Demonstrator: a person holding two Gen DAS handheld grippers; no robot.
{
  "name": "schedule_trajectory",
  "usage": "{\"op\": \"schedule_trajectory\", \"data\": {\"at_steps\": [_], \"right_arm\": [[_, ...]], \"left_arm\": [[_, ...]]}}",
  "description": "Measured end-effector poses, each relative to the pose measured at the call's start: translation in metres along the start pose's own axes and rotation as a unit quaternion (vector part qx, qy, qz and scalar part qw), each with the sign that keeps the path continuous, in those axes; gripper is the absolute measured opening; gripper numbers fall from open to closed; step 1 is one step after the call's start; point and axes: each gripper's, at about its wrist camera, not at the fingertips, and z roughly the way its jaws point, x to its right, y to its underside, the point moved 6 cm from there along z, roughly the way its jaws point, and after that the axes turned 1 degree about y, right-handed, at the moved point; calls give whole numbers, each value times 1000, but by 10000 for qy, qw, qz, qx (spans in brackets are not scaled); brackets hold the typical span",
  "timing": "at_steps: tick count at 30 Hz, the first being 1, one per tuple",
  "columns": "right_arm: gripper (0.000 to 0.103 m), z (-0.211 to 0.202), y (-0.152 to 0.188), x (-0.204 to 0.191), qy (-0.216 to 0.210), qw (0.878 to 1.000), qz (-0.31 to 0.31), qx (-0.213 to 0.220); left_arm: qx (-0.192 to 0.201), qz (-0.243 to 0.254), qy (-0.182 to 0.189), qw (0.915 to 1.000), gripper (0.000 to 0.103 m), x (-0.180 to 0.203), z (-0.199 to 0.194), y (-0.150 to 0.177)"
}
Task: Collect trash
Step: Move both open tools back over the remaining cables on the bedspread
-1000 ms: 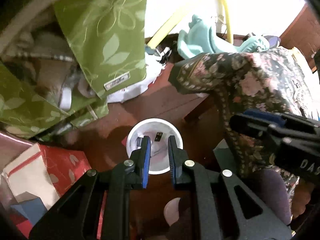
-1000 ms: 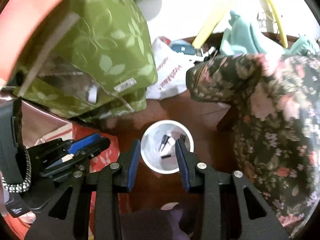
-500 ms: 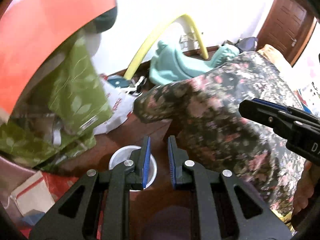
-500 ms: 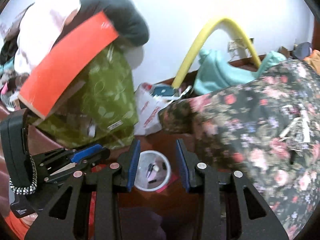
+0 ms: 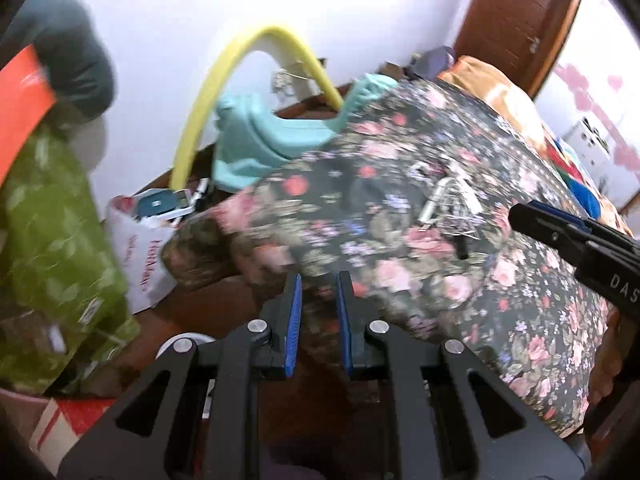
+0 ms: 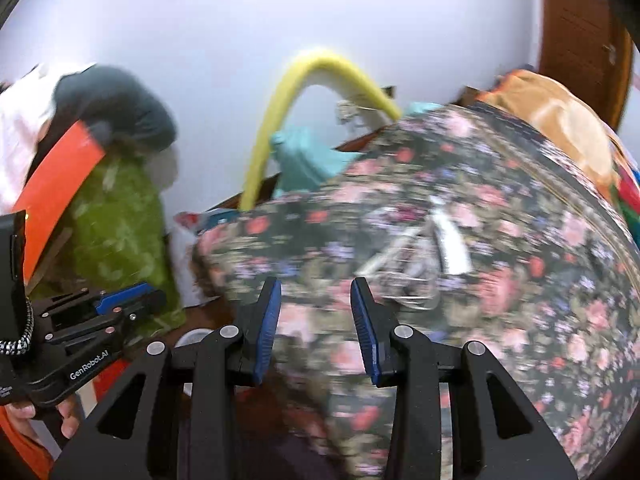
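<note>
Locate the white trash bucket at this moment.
In the left wrist view, only a sliver of the white bucket's rim shows at lower left, behind the left gripper, on the floor between the green leaf-print bag and the floral bedspread.

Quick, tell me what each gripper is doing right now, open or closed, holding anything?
Left gripper: slightly open, a narrow gap between the fingers, holding nothing.
Right gripper: open wide, holding nothing.

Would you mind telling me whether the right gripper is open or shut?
Open. The right gripper has a clear gap between its blue pads, with only the flowered bedcover beyond, and nothing held.
</note>
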Motion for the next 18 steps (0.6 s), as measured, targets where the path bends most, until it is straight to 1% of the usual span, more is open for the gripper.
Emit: {"op": "schedule_trajectory", "data": {"at_steps": [4, 8, 9, 11, 13, 14, 15, 16, 18], "right_arm": [[33, -2, 3, 45, 247, 9994, 223, -51], [33, 4, 7, 85, 374, 9981, 447, -182], [33, 7, 8, 92, 373, 9978, 508, -220], [33, 14, 10, 106, 307, 9969, 667, -299], [34, 25, 10, 113, 172, 9957, 815, -406], [37, 29, 10, 113, 122, 9952, 858, -451], [44, 35, 9, 114, 68, 9946, 904, -496], [47, 41, 8, 113, -5, 9942, 949, -514], [47, 52, 5, 108, -146, 9936, 970, -557]], "left_arm": [[-144, 269, 147, 9994, 15, 33, 22, -11], [-269, 437, 251, 9984, 16, 58, 45, -19], [-319, 470, 270, 9980, 18, 65, 53, -21], [-380, 488, 292, 9977, 25, 72, 63, -24], [-470, 453, 339, 9973, 35, 79, 77, -26], [-517, 425, 382, 9970, 36, 82, 84, -28], [-556, 418, 421, 9967, 36, 84, 89, -29], [-595, 430, 428, 9964, 36, 86, 94, -29], [-612, 473, 371, 9963, 36, 89, 102, -31]]}}
